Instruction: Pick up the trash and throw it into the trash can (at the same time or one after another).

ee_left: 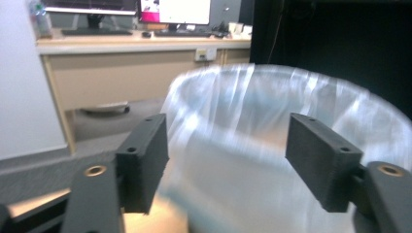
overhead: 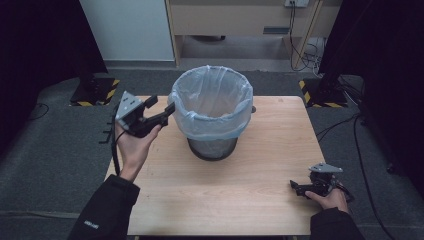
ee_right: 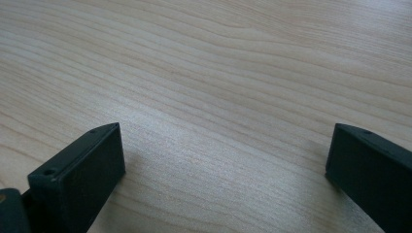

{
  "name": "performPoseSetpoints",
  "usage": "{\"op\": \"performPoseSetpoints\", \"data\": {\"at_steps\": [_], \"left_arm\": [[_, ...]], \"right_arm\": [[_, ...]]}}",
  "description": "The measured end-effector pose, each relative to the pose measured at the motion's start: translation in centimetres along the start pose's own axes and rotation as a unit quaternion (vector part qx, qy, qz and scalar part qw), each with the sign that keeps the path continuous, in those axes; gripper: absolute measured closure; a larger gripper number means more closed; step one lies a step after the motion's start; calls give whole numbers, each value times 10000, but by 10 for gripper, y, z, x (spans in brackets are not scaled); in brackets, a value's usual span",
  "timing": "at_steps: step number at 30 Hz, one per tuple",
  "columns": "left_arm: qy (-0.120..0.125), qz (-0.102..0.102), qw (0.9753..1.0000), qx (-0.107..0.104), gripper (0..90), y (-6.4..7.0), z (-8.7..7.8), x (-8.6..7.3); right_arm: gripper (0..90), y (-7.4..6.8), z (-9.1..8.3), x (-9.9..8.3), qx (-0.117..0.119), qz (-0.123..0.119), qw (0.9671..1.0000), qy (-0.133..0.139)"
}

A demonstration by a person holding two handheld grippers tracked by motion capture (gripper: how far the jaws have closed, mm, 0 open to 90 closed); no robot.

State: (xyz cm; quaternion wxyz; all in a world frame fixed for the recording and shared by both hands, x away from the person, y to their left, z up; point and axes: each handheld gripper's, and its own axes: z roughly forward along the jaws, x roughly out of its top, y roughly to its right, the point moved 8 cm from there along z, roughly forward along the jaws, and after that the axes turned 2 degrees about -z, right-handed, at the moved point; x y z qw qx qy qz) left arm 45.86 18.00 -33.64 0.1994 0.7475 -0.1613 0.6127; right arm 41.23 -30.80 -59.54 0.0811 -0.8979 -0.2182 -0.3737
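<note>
My matt black jaws hover over pale, smooth-grained wood table point(ee_right: 233, 73); thin, glossy translucent plastic liner point(overhead: 212, 100) cloaks the dark mesh bin point(overhead: 212, 148).

The high view looks forward and down from above the person's side, taking in the whole desk point(overhead: 220, 190) from some way off. The left gripper view rides close behind the left hand-held gripper point(ee_left: 227, 160) and faces the lined bin point(ee_left: 272, 145), which the high view shares point(overhead: 212, 107). The right gripper view sits very low, facing the bare wood of the desk point(ee_right: 218, 73) at close range.
</note>
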Motion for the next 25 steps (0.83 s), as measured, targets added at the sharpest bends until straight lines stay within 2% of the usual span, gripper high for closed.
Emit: {"op": "performPoseSetpoints", "data": {"at_steps": [1,2,3,4,6,8,10,11,12,13,14,15,16,17,18,19,20,21,22,23,24,25], "left_arm": [[-76,-20,9999,74,291,-4,-7,-9],[-76,-20,9999,74,284,-4,-7,-9],[-157,0,9998,157,284,-7,-14,-19],[-259,-63,9993,251,272,-11,-21,-32],[-481,-51,9983,326,242,-16,-32,-57],[-723,-64,9968,332,236,-18,-38,-80],[-1104,-202,9933,291,227,-19,-42,-108],[-1539,-201,9875,281,221,-22,-46,-133],[-1539,-201,9875,281,220,-22,-46,-133],[-1749,-144,9839,340,210,-24,-48,-149],[-2085,-129,9773,363,208,-28,-50,-171],[-2247,-141,9736,380,204,-30,-51,-182],[-2439,-150,9688,406,197,-34,-52,-195],[-2439,-150,9688,406,191,-34,-52,-195],[-2524,-199,9665,435,191,-36,-53,-203],[-2716,-245,9609,490,189,-41,-55,-219],[-2821,-234,9577,512,182,-43,-56,-227],[-2821,-234,9577,512,178,-43,-56,-227],[-2944,-214,9540,533,177,-45,-58,-233],[-3233,-90,9443,609,166,-50,-61,-243],[-3316,-31,9411,662,158,-52,-62,-247],[-3316,-31,9411,662,158,-52,-62,-247]], "right_arm": [[8,0,0,0,3,5,10000,-2],[8,0,0,0,0,1,10000,0],[8,0,0,0,0,1,10000,0],[8,0,0,0,0,-1,10000,0],[8,0,0,0,2,2,10000,-2],[8,0,0,0,0,-1,10000,1],[8,0,0,0,3,6,10000,1],[8,0,0,0,2,0,10000,2],[8,0,0,0,2,0,10000,2],[8,0,0,0,3,1,10000,2],[8,0,0,0,2,0,10000,2],[8,0,0,0,-3,-6,10000,5],[8,0,0,0,2,1,10000,2],[8,0,0,0,2,0,10000,2],[8,0,0,0,2,0,10000,2],[8,0,0,0,3,5,10000,0],[8,0,0,0,2,6,10000,0],[8,0,0,0,2,6,10000,0],[8,0,0,0,2,0,10000,2],[8,0,0,0,2,1,10000,1],[8,0,0,0,1,0,10000,2],[8,0,0,0,1,0,10000,2]]}}
